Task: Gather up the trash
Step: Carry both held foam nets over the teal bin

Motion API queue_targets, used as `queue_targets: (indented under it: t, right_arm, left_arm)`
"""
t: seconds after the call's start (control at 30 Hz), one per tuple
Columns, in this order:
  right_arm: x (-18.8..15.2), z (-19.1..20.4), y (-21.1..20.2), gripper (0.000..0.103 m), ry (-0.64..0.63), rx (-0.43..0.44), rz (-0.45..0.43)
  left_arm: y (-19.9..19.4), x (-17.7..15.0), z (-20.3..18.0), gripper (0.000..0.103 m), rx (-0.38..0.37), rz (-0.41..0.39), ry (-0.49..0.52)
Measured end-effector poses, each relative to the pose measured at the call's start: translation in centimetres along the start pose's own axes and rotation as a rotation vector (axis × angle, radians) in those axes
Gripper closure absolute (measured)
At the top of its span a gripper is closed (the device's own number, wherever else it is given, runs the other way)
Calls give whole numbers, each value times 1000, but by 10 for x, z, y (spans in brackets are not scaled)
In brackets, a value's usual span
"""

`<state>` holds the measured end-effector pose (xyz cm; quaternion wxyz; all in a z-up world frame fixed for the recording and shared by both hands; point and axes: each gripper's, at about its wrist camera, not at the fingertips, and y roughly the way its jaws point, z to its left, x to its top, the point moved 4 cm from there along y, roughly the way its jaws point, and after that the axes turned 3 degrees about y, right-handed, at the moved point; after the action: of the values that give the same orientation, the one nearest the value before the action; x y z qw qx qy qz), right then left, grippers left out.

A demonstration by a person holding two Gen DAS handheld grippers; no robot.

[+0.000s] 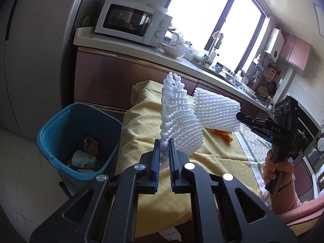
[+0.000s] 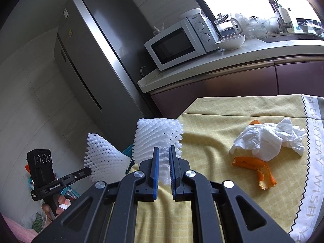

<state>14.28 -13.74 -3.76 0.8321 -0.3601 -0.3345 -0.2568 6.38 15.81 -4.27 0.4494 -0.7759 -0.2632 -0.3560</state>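
Two white foam fruit nets (image 1: 180, 119) (image 2: 160, 139) look soft and spongy, with an open, ribbed mesh. The grippers' (image 1: 163, 147) black frames look like matt plastic – with shiny round metal bolts and ridged blue pads. The yellow tablecloth (image 2: 222, 121) is quilted fabric, softly creased. On it lie crumpled white tissue paper (image 2: 269, 139) and orange peel (image 2: 257, 170), rough and pale inside. The blue bin (image 1: 60, 125) is smooth plastic. The fridge (image 2: 105, 46) has a brushed-metal sheen; the microwave (image 2: 180, 42) is glossy white – the countertop (image 2: 253, 50) smooth and pale.
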Motion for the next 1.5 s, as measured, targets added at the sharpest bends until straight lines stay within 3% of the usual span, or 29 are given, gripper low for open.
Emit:
queue_targets:
  t: [0.73,1.5]
  right_arm:
    - [3,53,65,94,-99,54,102]
    - [-2,96,127,94,-205,49,208]
  left_arm:
    - [-33,-9,58,95,124,-32,-104]
    - [-18,-22,114,94,231,-4,-206]
